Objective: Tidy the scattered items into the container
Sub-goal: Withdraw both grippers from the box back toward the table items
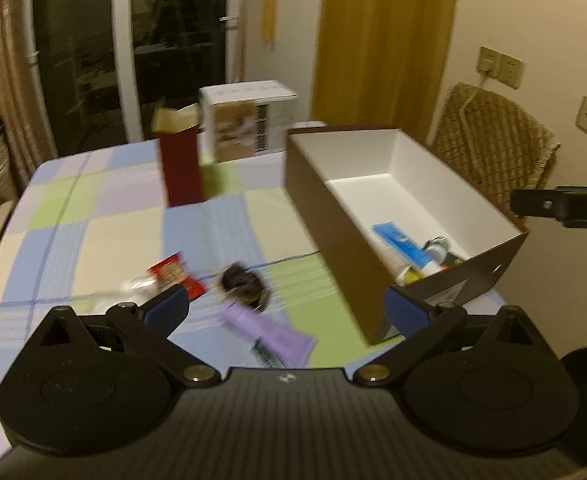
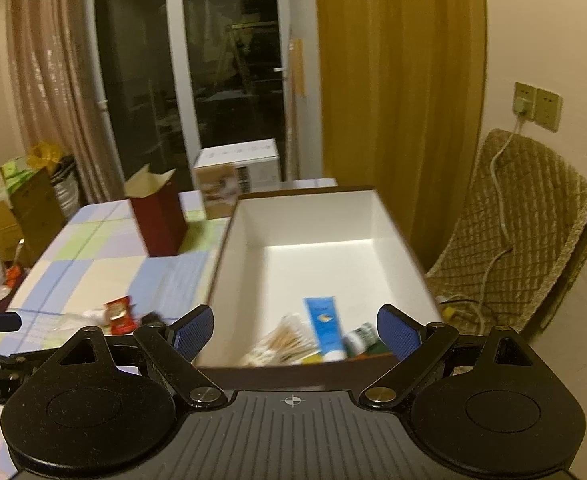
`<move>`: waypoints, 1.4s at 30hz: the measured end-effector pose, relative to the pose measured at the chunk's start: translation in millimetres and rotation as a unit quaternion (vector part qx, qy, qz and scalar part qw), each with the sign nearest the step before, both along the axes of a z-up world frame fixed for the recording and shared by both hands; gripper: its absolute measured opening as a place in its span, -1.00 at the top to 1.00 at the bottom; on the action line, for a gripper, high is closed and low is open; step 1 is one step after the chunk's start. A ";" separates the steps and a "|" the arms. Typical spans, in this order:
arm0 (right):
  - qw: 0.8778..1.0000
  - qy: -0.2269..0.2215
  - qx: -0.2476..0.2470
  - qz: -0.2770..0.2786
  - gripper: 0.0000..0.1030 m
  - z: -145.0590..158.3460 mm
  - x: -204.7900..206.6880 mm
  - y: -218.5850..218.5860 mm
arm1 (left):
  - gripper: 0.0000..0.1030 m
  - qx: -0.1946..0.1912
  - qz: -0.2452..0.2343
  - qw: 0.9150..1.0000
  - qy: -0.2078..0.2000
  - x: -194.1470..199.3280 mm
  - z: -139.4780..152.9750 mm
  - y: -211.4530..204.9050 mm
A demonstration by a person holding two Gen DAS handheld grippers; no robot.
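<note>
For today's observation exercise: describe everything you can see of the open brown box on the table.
The brown box is a long, lidless rectangular carton, apparently cardboard, dark brown outside and plain white inside. It stands upright on the checked tablecloth near the table's edge. Its far end is bare; at the near end lie a blue tube, a bundle of cotton swabs and a small bottle. Neither gripper touches it.
</note>
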State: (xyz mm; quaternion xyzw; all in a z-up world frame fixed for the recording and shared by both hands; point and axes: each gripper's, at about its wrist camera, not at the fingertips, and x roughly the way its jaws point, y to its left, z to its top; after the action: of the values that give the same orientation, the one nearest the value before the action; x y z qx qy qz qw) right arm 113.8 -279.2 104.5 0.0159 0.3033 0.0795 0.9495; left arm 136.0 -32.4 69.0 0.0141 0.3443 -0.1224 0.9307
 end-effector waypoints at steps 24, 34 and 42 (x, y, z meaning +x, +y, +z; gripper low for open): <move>0.994 0.036 -0.009 0.104 -0.82 -29.3 -49.2 85.2 | -0.97 -0.013 0.068 0.997 0.022 -57.6 -5.1 77.5; 0.988 0.046 -0.036 0.144 -0.81 -51.8 -53.0 110.2 | -0.97 -0.016 0.073 0.997 0.031 -59.9 -14.9 85.4; 0.973 0.075 -0.062 0.208 -0.36 -96.1 -38.4 147.2 | -0.97 -0.022 0.093 0.994 0.047 -46.8 -37.8 102.8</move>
State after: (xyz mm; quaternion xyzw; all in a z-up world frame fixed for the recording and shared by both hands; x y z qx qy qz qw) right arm 75.4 -132.0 8.4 -0.1005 0.3746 0.2547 0.8858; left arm 89.1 70.4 31.2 -0.0440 0.3847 -0.0436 0.9210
